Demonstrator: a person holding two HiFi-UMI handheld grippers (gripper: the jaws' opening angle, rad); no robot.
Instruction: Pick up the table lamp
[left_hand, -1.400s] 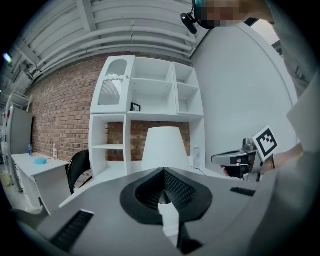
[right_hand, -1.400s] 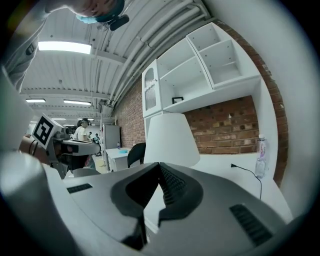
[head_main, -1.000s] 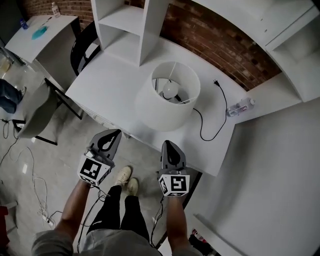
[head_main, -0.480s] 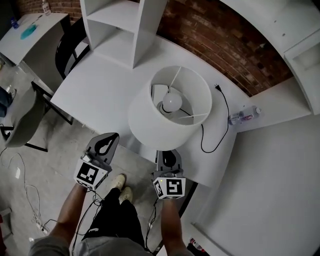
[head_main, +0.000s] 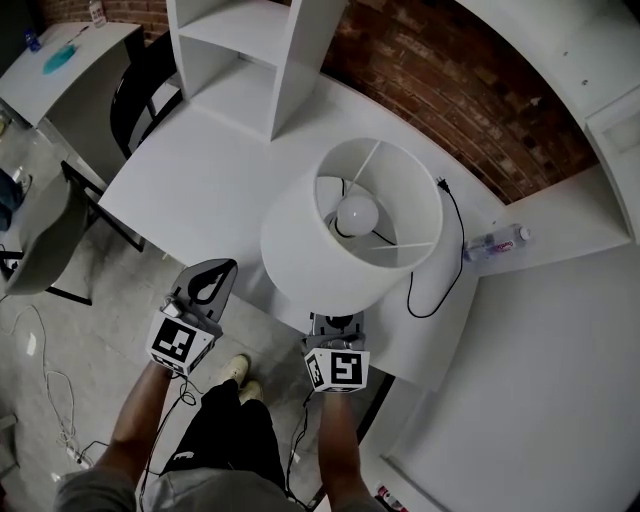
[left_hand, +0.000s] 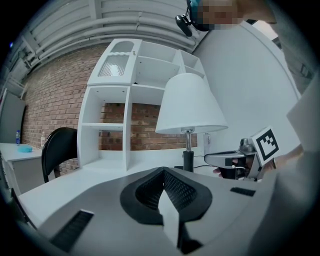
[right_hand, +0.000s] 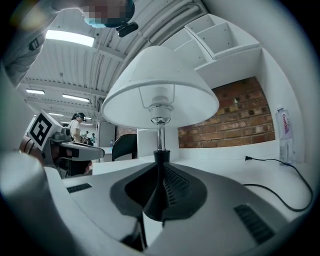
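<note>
The table lamp has a wide white shade (head_main: 350, 230) with a bulb (head_main: 357, 211) showing inside it, and it stands on the white table (head_main: 200, 190). My right gripper (head_main: 335, 325) reaches in from the table's front edge, its tip hidden beneath the shade. In the right gripper view its jaws (right_hand: 159, 167) are shut and empty, with the lamp's thin stem (right_hand: 159, 132) straight ahead just beyond them. My left gripper (head_main: 212, 275) hovers left of the lamp, off the table's front edge, shut and empty. In the left gripper view the lamp (left_hand: 190, 105) stands ahead to the right.
A black power cord (head_main: 440, 260) with its plug trails right of the lamp. A water bottle (head_main: 497, 242) lies on a ledge further right. A white shelf unit (head_main: 250, 60) stands at the table's back left, and a black chair (head_main: 140, 90) beside it. Brick wall behind.
Both grippers have moved forward and lower toward the table. The right gripper's tip has slid under the lamp shade; the left has kept beside it. Neither has taken hold of anything.
</note>
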